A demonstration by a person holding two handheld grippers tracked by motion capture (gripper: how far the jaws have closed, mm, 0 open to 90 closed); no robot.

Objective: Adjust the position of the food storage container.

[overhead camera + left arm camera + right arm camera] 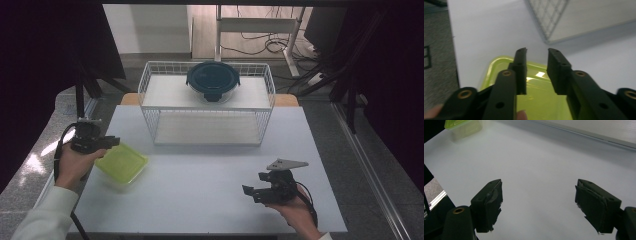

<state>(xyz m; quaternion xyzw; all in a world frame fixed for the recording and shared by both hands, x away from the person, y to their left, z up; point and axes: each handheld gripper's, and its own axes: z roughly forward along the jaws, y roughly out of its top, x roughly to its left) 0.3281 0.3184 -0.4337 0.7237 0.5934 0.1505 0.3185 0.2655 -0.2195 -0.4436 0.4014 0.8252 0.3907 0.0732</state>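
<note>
Left gripper view: green container [536, 95] seemingly under left tool [537, 53].

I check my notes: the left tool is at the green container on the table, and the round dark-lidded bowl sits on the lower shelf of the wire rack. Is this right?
Not quite. In the high view the round dark-lidded bowl sits on the upper shelf of the wire rack, not the lower. The left tool is at the green container, as you wrote.

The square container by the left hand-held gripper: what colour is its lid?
Yellow-green, on the square container; clearest in the left gripper view.
</note>
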